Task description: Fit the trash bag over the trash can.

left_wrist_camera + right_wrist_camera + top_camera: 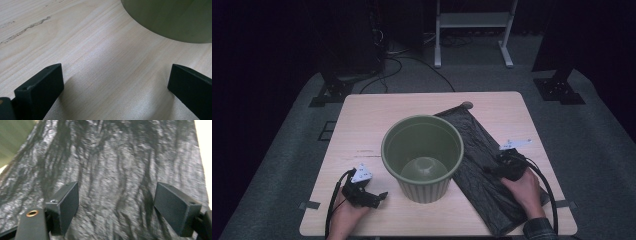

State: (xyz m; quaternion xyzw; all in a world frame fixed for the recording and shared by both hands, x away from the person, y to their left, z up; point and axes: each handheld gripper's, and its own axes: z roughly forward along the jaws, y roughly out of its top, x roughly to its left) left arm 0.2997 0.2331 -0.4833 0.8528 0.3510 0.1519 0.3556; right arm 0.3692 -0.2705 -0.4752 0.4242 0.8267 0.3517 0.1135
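A green ribbed bin (pixel 422 156) stands upright and empty in the middle of the table. A flat black crinkled plastic bag (pixel 482 165) lies to its right, running from the far edge to the near right corner. My right gripper (pixel 502 164) hovers over the bag with its jaws wide apart; in the right gripper view the bag (pixel 120 170) spreads under the open gripper (pixel 116 205) with nothing between the jaws. My left gripper (pixel 381 196) rests near the front left, open over bare wood (pixel 100 62), and the bin's wall (pixel 172 17) curves just ahead.
The light wooden table (pixel 362 125) has a scratch left of the bin. Bare wood lies at the far left and far side. Beyond the table are a white frame (pixel 472 30), dark stands and cables on the grey floor.
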